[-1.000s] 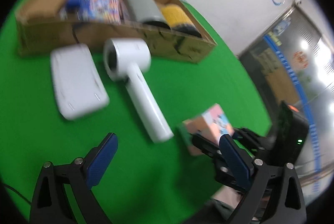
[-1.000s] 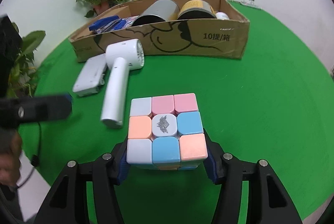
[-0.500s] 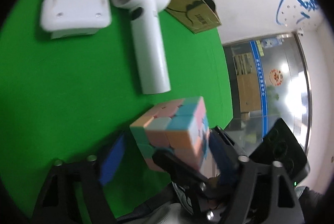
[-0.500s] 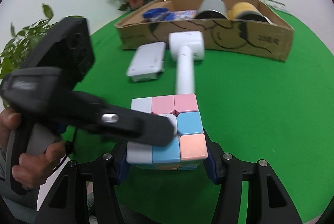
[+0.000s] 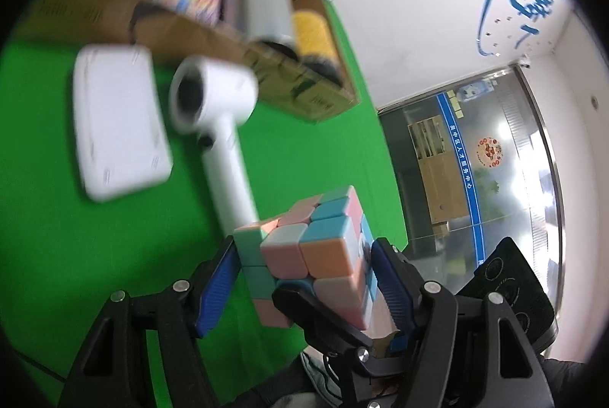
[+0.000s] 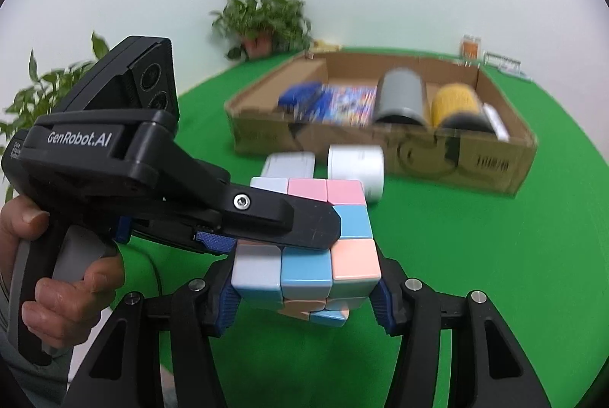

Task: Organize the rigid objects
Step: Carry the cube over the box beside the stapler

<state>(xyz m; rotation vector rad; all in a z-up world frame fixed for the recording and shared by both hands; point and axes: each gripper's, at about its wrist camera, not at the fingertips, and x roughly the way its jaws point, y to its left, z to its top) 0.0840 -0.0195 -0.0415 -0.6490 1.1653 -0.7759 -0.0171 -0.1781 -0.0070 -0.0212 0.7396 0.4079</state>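
Observation:
A pastel puzzle cube (image 6: 323, 255) hangs above the green cloth with my right gripper (image 6: 304, 278) shut on its two sides. My left gripper (image 5: 304, 248) has come in from the left, and its jaws are closing with the cube (image 5: 323, 248) between them. Its upper finger (image 6: 289, 217) lies across the cube's top face. I see its blue pads close beside the cube, and a firm press does not show. One right finger (image 5: 316, 309) crosses the cube's front in the left wrist view.
A white hair dryer (image 5: 224, 156) and a flat white box (image 5: 118, 118) lie on the cloth before an open cardboard box (image 6: 475, 164). It holds a grey cylinder (image 6: 399, 99), a yellow one (image 6: 455, 103) and colourful packs. Potted plants (image 6: 262, 19) stand behind. A hand (image 6: 68, 294) grips the left handle.
The left gripper swung in over the cube and its jaws narrowed around it. The right gripper rose with the cube, so the cardboard box now shows from higher up.

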